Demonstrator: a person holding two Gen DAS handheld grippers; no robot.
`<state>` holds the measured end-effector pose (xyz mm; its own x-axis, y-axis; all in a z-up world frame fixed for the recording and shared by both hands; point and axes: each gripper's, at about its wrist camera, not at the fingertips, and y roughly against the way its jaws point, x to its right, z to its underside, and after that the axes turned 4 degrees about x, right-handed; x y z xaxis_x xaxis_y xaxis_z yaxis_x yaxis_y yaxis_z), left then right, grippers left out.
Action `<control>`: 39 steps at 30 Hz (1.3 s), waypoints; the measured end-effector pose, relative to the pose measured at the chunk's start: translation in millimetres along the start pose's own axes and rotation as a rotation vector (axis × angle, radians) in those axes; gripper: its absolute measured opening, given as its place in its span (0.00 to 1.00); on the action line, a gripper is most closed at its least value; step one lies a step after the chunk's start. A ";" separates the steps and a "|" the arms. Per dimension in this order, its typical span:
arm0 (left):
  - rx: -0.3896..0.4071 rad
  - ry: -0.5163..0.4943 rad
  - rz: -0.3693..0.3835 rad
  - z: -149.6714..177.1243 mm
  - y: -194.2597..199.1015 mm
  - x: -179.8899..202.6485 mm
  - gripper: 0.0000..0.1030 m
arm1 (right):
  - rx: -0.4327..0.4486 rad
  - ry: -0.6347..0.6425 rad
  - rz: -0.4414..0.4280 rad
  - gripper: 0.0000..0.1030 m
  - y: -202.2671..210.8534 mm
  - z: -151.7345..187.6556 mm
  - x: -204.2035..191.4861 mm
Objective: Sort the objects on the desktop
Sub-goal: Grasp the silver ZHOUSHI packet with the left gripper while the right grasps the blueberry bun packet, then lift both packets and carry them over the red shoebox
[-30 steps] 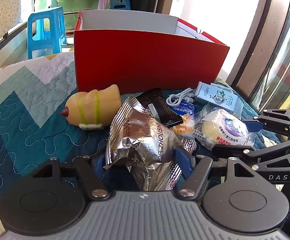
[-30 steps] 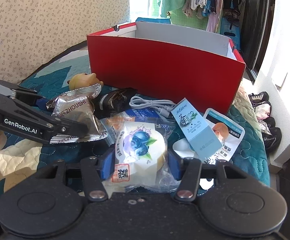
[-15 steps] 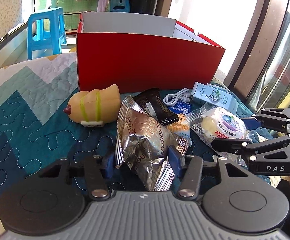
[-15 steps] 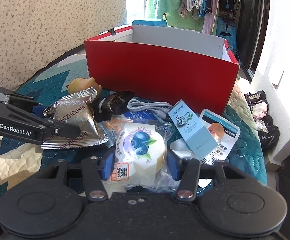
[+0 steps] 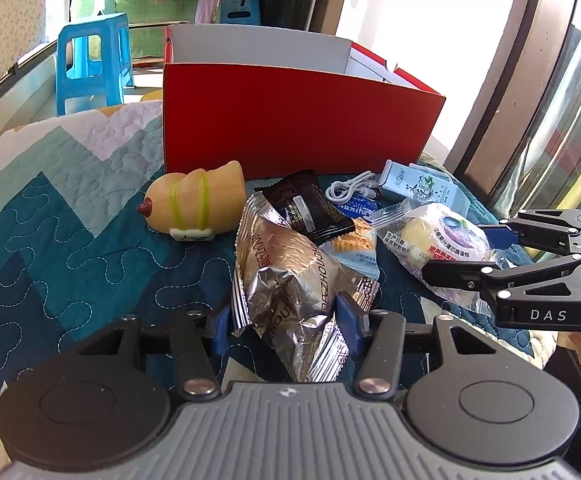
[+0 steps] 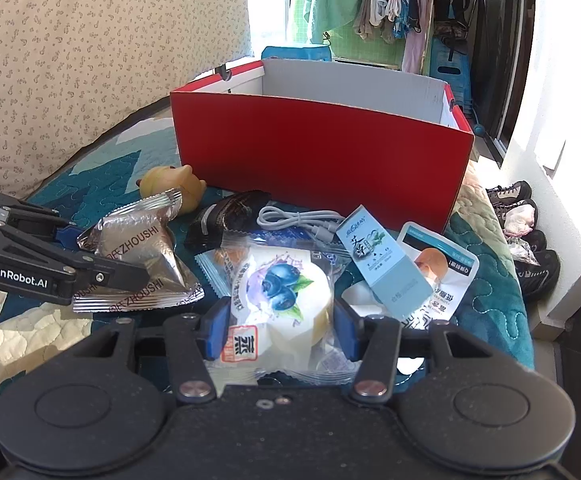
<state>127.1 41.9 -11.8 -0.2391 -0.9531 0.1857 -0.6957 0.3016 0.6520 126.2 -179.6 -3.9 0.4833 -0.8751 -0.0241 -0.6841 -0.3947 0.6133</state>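
Note:
On the quilt, my left gripper (image 5: 286,320) is shut on a crumpled silver foil snack packet (image 5: 286,280), with both blue pads pressing its sides. From the right wrist view the same packet (image 6: 138,256) shows between the left gripper's (image 6: 106,256) black fingers. My right gripper (image 6: 280,328) is shut on a clear-wrapped blueberry cake (image 6: 282,284); the left wrist view shows that cake (image 5: 442,236) held at the right. An open red box (image 5: 290,120) with a white inside stands behind the pile.
Loose on the quilt lie a yellow toy (image 5: 194,204), a dark packet (image 5: 310,208), a white cable (image 5: 350,188), a pale blue carton (image 6: 386,268) and a sachet (image 6: 442,268). A blue stool (image 5: 90,60) stands far left. Shoes (image 6: 522,232) lie beyond the right edge.
The left jaws have narrowed onto the silver packet and squeezed it thinner. The right gripper has kept its hold on the blueberry cake without moving.

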 end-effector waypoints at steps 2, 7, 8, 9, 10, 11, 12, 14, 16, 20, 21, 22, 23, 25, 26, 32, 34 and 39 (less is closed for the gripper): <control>0.002 0.001 -0.001 0.1 2.1 -0.9 0.49 | 0.000 0.001 0.000 0.51 0.5 -0.2 -0.4; 0.005 -0.003 0.002 -0.8 8.9 -1.1 0.49 | -0.001 -0.007 -0.002 0.51 1.6 -0.7 -1.9; 0.007 -0.006 0.001 -1.3 10.8 -0.5 0.49 | -0.001 -0.004 -0.001 0.51 1.8 -0.6 -2.1; 0.008 -0.008 0.002 -1.8 12.1 -0.3 0.49 | -0.004 -0.002 0.002 0.51 2.2 -0.6 -3.3; 0.009 -0.010 0.003 -2.7 13.9 0.0 0.49 | -0.006 0.000 0.004 0.51 2.5 -0.7 -4.1; 0.010 -0.011 0.002 -3.5 15.8 0.3 0.49 | -0.006 0.003 0.006 0.51 3.2 -0.8 -5.5; 0.012 -0.014 0.002 -4.5 17.8 0.6 0.49 | -0.005 0.003 0.007 0.51 4.2 -1.2 -6.2; 0.016 -0.019 0.003 -6.6 21.8 1.1 0.49 | 0.003 0.002 0.002 0.51 7.5 -2.6 -7.5; 0.021 -0.028 0.002 -9.2 26.4 2.0 0.49 | 0.015 0.004 -0.002 0.51 10.9 -5.7 -9.7; 0.035 -0.048 -0.002 -17.2 35.9 4.3 0.50 | 0.028 0.000 -0.009 0.51 15.5 -13.1 -10.8; 0.039 -0.050 -0.002 -19.1 37.9 4.6 0.49 | 0.029 -0.004 -0.012 0.51 16.9 -14.9 -11.0; 0.044 -0.053 -0.001 -21.7 40.7 5.3 0.49 | 0.029 -0.007 -0.016 0.51 18.0 -16.2 -11.3; 0.048 -0.054 0.000 -23.9 43.1 5.6 0.50 | 0.030 -0.008 -0.018 0.51 19.3 -17.6 -11.7; 0.053 -0.054 0.003 -27.8 46.3 6.1 0.50 | 0.030 -0.004 -0.020 0.50 22.8 -21.6 -13.4; 0.054 -0.056 0.006 -30.4 48.3 6.6 0.50 | 0.031 -0.002 -0.020 0.50 25.2 -24.1 -14.4; 0.056 -0.081 0.024 -41.2 57.1 12.4 0.50 | 0.051 0.006 -0.022 0.50 42.3 -39.9 -13.3; 0.066 -0.096 0.027 -46.2 61.3 15.0 0.50 | 0.062 0.009 -0.019 0.50 48.9 -46.7 -12.5; 0.105 -0.115 0.026 -64.5 70.0 18.4 0.50 | 0.094 0.023 -0.010 0.50 61.0 -65.8 -9.2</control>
<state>117.7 43.7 84.7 -0.3297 -0.9374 0.1121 -0.7539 0.3329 0.5665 115.9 -177.2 85.7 0.5022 -0.8647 -0.0112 -0.7268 -0.4291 0.5363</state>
